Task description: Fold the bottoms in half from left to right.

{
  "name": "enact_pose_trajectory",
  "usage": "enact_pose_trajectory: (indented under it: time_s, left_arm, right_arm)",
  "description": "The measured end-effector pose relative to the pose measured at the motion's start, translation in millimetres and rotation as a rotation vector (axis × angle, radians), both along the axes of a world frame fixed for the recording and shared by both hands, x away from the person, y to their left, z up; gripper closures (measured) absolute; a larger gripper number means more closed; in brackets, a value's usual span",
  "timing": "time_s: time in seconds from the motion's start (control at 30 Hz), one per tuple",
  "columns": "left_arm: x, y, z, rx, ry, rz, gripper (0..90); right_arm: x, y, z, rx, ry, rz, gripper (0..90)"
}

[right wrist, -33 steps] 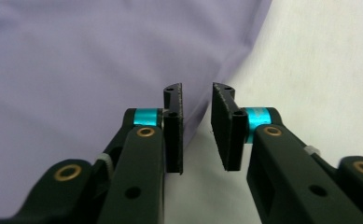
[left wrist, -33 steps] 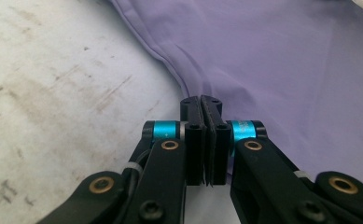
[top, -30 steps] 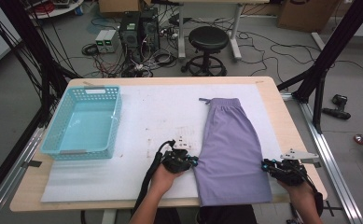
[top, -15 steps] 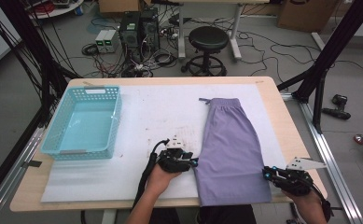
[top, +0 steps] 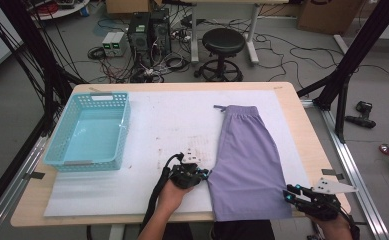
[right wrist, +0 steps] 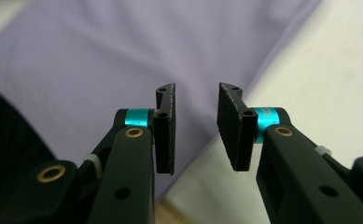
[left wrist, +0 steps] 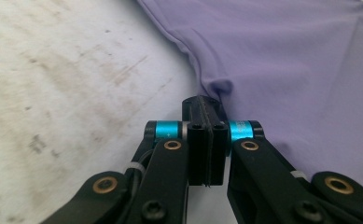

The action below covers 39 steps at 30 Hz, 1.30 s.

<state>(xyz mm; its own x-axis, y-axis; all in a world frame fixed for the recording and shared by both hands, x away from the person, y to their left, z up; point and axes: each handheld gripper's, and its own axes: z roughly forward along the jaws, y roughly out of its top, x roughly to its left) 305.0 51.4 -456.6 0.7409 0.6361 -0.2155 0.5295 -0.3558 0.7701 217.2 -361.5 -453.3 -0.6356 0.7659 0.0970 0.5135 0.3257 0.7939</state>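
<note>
Shorts (top: 249, 160): left gripper (left wrist: 206, 109) pinches hem, jaws just closing; right gripper (right wrist: 195, 105) spread, just opening, must reach the corner.

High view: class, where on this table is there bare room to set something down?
Free: the white mat between the basket and the shorts, and the strip near the front-left edge. Crowded: around the left gripper at the shorts' hem.

A light blue basket (top: 89, 131) sits on the left part of a white mat (top: 167, 125) that covers most of the wooden table (top: 309, 145). Beyond the table's far edge, a black round stool (top: 223, 52) stands on the floor beside computer towers (top: 149, 31) and tangled cables (top: 292, 47).
</note>
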Motion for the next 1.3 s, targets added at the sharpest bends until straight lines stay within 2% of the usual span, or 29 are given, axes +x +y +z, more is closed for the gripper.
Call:
enact_pose_trajectory:
  time_s: [0.07, 0.1, 0.17, 0.27, 0.33, 0.43, 0.47, 0.6, 0.67, 0.77, 0.8, 0.87, 0.9, 1.0, 1.03, 1.07, 1.1, 1.13, 1.17, 1.2, 1.3]
  left_arm:
    - [1.3, 3.7, 1.7, -0.046, 0.002, 0.022, 73.0]
    - [1.9, 4.7, 3.2, -0.058, -0.011, 0.021, 70.8]
    - [3.8, 4.4, 5.9, -0.107, -0.012, 0.021, 63.1]
    - [8.0, -1.5, 6.4, -0.098, -0.007, 0.001, 60.6]
    - [9.3, -6.6, 4.4, -0.068, -0.005, -0.015, 62.7]
    - [7.0, -14.4, -1.1, 0.028, -0.003, -0.019, 81.0]
    - [4.9, -15.1, -2.0, 0.046, -0.023, -0.018, 87.0]
    - [2.0, -12.2, -0.9, 0.059, -0.024, -0.004, 89.6]
    - [0.7, -7.8, 0.0, 0.042, -0.024, 0.01, 89.2]
    - [2.1, -0.9, 1.9, -0.038, -0.017, 0.036, 72.5]
    - [3.5, 0.2, 3.1, -0.078, -0.007, 0.041, 66.9]
    - [5.7, 0.3, 4.0, -0.129, -0.001, 0.028, 60.9]
    - [7.0, -1.5, 3.3, -0.131, 0.01, 0.019, 59.0]
    - [9.6, -10.8, -3.8, -0.087, 0.055, -0.009, 55.2]
    - [8.3, -13.8, -4.8, -0.066, 0.054, -0.025, 57.3]
    - [5.6, -15.9, -4.0, -0.052, 0.037, -0.059, 66.7]
    - [2.5, -18.8, -3.3, -0.023, 0.019, -0.08, 81.7]
    - [0.4, -20.4, -3.1, -0.011, 0.014, -0.08, 85.8]
    - [-1.1, -20.3, -2.6, -0.007, 0.016, -0.074, 86.7]
    - [-2.2, -19.0, -2.7, -0.018, 0.034, -0.06, 87.1]
    - [-7.7, -15.2, -1.6, -0.013, 0.041, -0.056, 87.2]
  right_arm:
    - [4.1, -3.3, 6.7, 0.011, -0.015, -0.047, 68.4]
    - [7.3, -4.4, 8.8, 0.007, -0.014, -0.064, 68.4]
    - [13.8, -4.5, 12.4, -0.005, -0.011, -0.101, 68.4]
    - [23.0, -3.4, 15.9, 0.006, -0.023, -0.141, 65.2]
    - [27.3, -1.7, 16.3, 0.012, -0.016, -0.149, 64.2]
    - [31.8, 3.1, 16.0, 0.009, -0.011, -0.148, 62.5]
    - [32.5, 4.6, 15.8, 0.007, -0.012, -0.144, 62.1]
    - [34.1, 7.3, 15.0, 0.001, -0.007, -0.136, 61.3]
    - [35.4, 7.0, 15.3, 0.002, -0.004, -0.144, 60.9]
    - [38.9, 6.3, 16.0, 0.007, 0.002, -0.167, 59.0]
    - [40.8, 6.3, 15.9, 0.009, 0.01, -0.181, 58.3]
    - [46.7, 7.2, 14.0, 0.002, 0.035, -0.211, 57.0]
    - [49.8, 7.7, 12.7, -0.002, 0.045, -0.22, 56.7]
    - [58.9, 12.5, 7.5, -0.026, 0.072, -0.225, 58.5]
    - [61.5, 14.4, 5.3, -0.04, 0.083, -0.219, 61.7]
    - [63.0, 16.5, 3.0, -0.056, 0.096, -0.216, 65.1]
    - [63.7, 18.5, 0.3, -0.07, 0.112, -0.213, 70.8]
    - [61.6, 20.2, -0.9, -0.085, 0.09, -0.223, 76.3]
    - [60.6, 20.1, -1.1, -0.085, 0.09, -0.221, 84.0]
    - [59.7, 20.2, -0.8, -0.06, 0.114, -0.215, 89.6]
    - [53.3, 23.4, 2.4, -0.085, 0.132, -0.198, 89.8]
